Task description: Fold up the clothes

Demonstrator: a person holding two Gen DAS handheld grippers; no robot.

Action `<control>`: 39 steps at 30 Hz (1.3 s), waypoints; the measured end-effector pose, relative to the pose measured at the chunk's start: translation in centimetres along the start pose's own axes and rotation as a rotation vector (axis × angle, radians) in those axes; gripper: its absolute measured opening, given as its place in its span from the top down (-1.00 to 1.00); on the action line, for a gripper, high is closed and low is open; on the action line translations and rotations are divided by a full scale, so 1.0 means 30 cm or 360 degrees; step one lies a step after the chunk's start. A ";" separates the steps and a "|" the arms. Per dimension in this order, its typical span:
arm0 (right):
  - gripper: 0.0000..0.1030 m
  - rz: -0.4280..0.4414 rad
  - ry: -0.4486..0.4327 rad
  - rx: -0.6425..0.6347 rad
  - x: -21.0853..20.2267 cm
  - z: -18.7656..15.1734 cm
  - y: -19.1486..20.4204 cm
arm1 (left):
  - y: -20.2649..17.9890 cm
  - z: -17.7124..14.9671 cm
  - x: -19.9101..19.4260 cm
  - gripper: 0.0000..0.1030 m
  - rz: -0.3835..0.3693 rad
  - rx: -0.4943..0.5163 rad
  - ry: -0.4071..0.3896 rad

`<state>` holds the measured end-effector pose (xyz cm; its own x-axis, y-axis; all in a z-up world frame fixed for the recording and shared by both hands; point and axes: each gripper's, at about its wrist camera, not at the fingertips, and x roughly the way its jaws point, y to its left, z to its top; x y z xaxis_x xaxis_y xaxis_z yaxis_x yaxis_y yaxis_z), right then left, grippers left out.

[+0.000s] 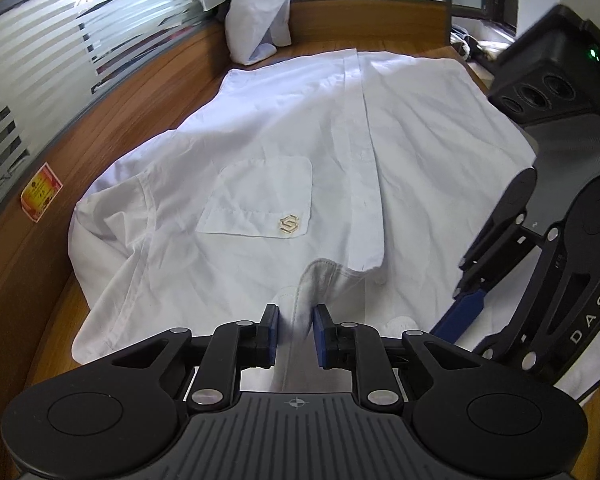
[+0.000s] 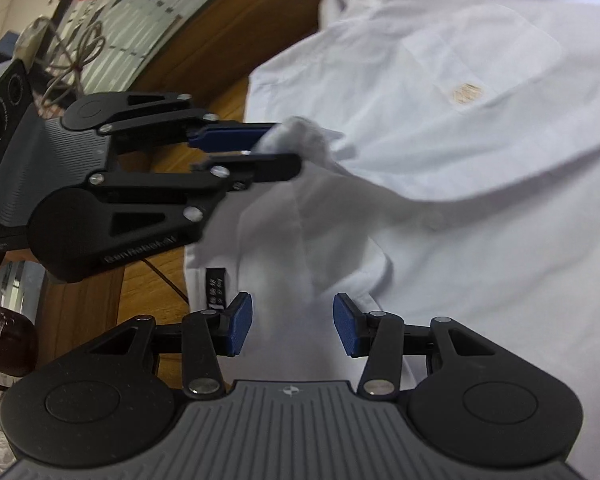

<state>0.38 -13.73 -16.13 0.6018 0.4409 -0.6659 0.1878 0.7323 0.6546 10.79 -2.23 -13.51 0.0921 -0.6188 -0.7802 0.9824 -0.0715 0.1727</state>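
White shirt [image 1: 300, 152] spread front-up on the wooden counter [image 1: 112, 120]. Left tool [image 1: 295, 334] pinches the collar [image 1: 320, 280]; right tool [image 2: 292, 326] gapes above the collar, gripping nothing.

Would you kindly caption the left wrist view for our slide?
Left gripper straddles the collar of a white shirt spread on a wooden table, right gripper alongside.

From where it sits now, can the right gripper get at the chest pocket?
Probably yes. The right gripper is open over the collar end of the white shirt, and the chest pocket lies flat and uncovered ahead. The left gripper, off to one side, doesn't block it.
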 end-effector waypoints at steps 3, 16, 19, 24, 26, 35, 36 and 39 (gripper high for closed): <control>-0.01 0.0005 0.0011 -0.0048 0.033 0.022 0.022 | -0.019 -0.001 0.003 0.60 0.0001 0.0089 0.0002; 0.00 -0.0150 -0.0043 -0.0060 -0.003 0.033 0.013 | -0.037 -0.008 0.011 0.60 -0.0012 0.0166 0.0002; 0.00 -0.0153 -0.0024 -0.0113 0.010 0.040 0.017 | -0.040 -0.007 0.002 0.60 -0.0006 0.0197 -0.0002; -0.06 -0.0159 0.0008 -0.0202 0.033 0.051 0.025 | -0.060 -0.002 -0.008 0.60 -0.0015 0.0324 0.0007; -0.14 -0.0161 0.0021 -0.0238 0.042 0.056 0.028 | -0.084 -0.004 -0.006 0.60 -0.0029 0.0449 0.0014; -0.29 -0.0152 0.0129 -0.0546 0.084 0.040 0.049 | -0.208 -0.069 0.021 0.58 -0.0093 0.1147 0.0066; -0.29 -0.0148 0.0134 -0.0571 0.083 0.036 0.050 | -0.206 -0.066 0.022 0.58 -0.0088 0.1166 0.0068; -0.29 -0.0167 0.0118 -0.0683 0.063 0.018 0.073 | -0.193 -0.053 0.021 0.58 -0.0053 0.1212 0.0065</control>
<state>2.35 -11.59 -15.77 0.5365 0.3772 -0.7549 -0.1035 0.9172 0.3847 5.42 -0.96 -15.96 0.0846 -0.5784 -0.8113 0.6028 -0.6186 0.5039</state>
